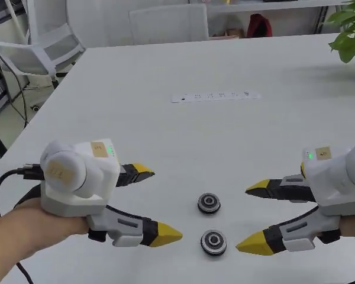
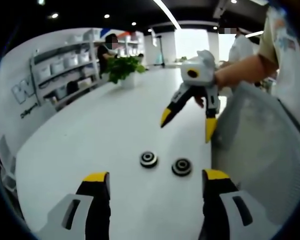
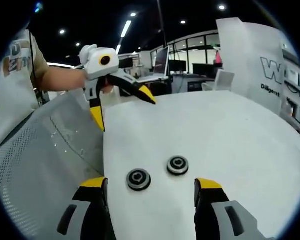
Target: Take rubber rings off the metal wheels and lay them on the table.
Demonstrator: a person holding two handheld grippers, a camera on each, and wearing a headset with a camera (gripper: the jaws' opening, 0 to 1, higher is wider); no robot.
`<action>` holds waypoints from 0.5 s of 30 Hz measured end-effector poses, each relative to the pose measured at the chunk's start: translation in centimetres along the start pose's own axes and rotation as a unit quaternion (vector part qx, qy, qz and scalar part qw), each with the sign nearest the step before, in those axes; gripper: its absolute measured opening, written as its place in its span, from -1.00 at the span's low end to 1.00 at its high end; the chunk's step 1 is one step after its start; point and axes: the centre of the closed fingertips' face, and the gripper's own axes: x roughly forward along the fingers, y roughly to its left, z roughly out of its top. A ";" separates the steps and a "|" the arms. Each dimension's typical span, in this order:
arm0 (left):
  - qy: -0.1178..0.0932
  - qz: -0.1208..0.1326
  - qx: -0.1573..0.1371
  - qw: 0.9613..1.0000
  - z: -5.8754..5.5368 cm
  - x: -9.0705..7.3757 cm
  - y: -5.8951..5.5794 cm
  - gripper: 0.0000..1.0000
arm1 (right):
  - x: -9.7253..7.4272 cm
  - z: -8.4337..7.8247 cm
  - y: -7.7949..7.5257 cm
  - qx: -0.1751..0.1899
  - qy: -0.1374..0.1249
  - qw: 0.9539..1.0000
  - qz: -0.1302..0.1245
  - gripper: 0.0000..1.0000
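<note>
1. Two metal wheels (image 3: 178,165) lie flat on the white table (image 1: 225,136), close together but not touching. In the head view the far wheel (image 1: 209,203) sits at 12 o'clock from the near wheel (image 1: 213,242).
2. Each wheel wears a black rubber ring (image 1: 200,203) around a shiny hub. Both rings look still on, so none has been laid aside yet.
3. As a judgement, the wheels are likely stiff, dense for their size and free to skid on the smooth top. The rings should be soft, stretchy and grippy, and seated tight on the rim.
4. The best hold is probably for one pair of jaws to pinch a wheel across its faces or pin its hub. The other pair could then catch the ring's outer edge and peel it over the rim.
5. The left gripper (image 1: 160,203) hangs at 9 o'clock of the wheels, with its jaws spread wide, holding and touching nothing.
6. The right gripper (image 1: 249,216) hangs at 3 o'clock, its jaws likewise wide apart and empty. In the right gripper view both wheels lie just ahead of its tips.
</note>
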 end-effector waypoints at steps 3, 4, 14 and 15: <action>0.000 -0.002 -0.002 1.000 0.0 0.2 0.0 0.50 | 0.2 -0.1 0.0 -0.002 0.002 1.000 0.004 0.39; 0.000 -0.004 -0.002 1.000 -0.1 0.3 0.0 0.48 | 0.3 -0.1 0.0 -0.002 0.003 1.000 0.004 0.39; 0.012 -0.018 -0.007 1.000 -0.6 1.2 -0.4 0.38 | 0.9 -0.6 0.2 -0.009 0.015 1.000 0.016 0.35; 0.013 -0.019 -0.007 1.000 -0.7 1.3 -0.4 0.38 | 1.0 -0.7 0.2 -0.009 0.016 1.000 0.018 0.33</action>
